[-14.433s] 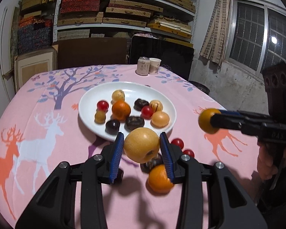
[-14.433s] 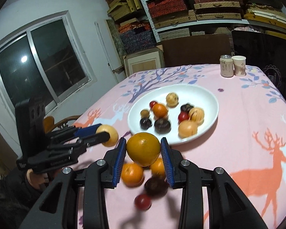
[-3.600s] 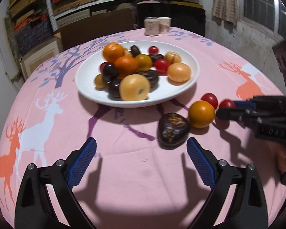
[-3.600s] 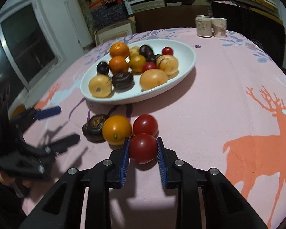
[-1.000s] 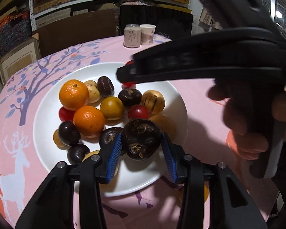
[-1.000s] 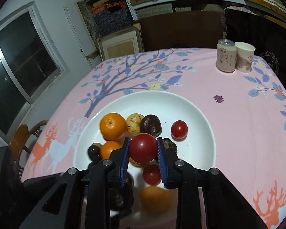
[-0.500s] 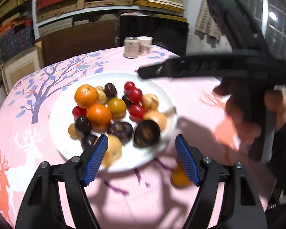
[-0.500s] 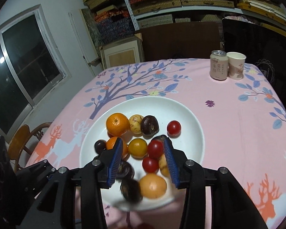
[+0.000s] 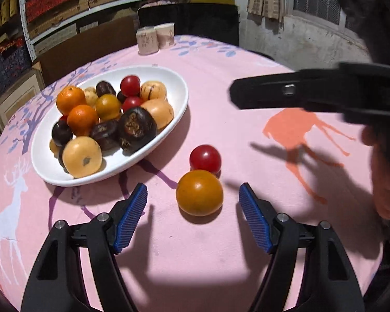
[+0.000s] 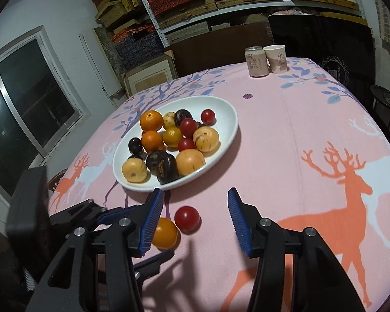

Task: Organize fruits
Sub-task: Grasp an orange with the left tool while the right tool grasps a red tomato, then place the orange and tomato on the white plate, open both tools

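Note:
A white oval plate (image 9: 169, 83) holds several fruits: oranges, red tomatoes, tan and dark ones. It also shows in the right wrist view (image 10: 226, 109). On the pink cloth lie an orange fruit (image 9: 199, 192) and a red tomato (image 9: 205, 157), touching. My left gripper (image 9: 192, 217) is open and empty, its fingers either side of the orange fruit, just short of it. My right gripper (image 10: 192, 219) is open and empty above the red tomato (image 10: 187, 219) and orange fruit (image 10: 165, 232). The right gripper's arm (image 9: 312, 91) crosses the left wrist view.
A drink can (image 10: 256, 61) and a paper cup (image 10: 277, 58) stand at the table's far edge. Shelves of boxes line the wall behind. A dark chair (image 10: 387, 104) stands at the right. The left gripper body (image 10: 31, 218) sits low at the left.
Both grippers have let go of their fruits onto the plate and pulled back low toward the two fruits on the cloth. Both stand open.

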The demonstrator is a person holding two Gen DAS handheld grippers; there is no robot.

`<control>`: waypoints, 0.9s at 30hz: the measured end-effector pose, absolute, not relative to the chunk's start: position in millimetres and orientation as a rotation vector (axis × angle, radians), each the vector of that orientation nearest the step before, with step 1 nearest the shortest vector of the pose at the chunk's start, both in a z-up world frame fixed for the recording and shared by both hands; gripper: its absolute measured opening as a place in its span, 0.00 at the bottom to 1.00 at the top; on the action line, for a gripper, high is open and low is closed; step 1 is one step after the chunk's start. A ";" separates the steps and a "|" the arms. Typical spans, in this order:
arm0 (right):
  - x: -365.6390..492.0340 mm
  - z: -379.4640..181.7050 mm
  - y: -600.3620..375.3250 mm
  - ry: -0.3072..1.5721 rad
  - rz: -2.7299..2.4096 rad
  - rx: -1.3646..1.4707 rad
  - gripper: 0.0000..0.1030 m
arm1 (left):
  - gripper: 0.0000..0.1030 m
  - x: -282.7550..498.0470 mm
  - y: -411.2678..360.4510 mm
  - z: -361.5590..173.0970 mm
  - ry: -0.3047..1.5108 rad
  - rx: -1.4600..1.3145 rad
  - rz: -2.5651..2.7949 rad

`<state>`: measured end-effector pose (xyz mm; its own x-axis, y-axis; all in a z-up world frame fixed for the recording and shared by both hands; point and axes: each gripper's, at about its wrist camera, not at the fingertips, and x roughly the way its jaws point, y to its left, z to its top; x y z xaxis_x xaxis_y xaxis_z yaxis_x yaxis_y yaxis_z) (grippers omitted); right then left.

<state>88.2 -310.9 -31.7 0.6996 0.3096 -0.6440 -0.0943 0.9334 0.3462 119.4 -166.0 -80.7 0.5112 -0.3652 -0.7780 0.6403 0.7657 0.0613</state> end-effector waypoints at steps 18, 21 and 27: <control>98.4 -70.8 -254.1 0.889 0.217 0.042 0.45 | 0.35 104.4 -76.1 -62.0 0.822 0.139 -0.568; 108.8 -74.0 -245.4 0.898 0.194 0.013 0.44 | 0.35 105.3 -73.1 -61.3 0.825 0.126 -0.571; 117.8 -82.7 -238.7 0.915 0.159 -0.012 0.28 | 0.36 103.8 -73.0 -62.7 0.826 0.120 -0.575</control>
<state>117.8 -238.7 -82.7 0.5992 0.1317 -0.7897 -0.1423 0.9882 0.0568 103.8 -73.0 -62.7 0.5354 -0.4366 -0.7230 0.5272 0.8415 -0.1178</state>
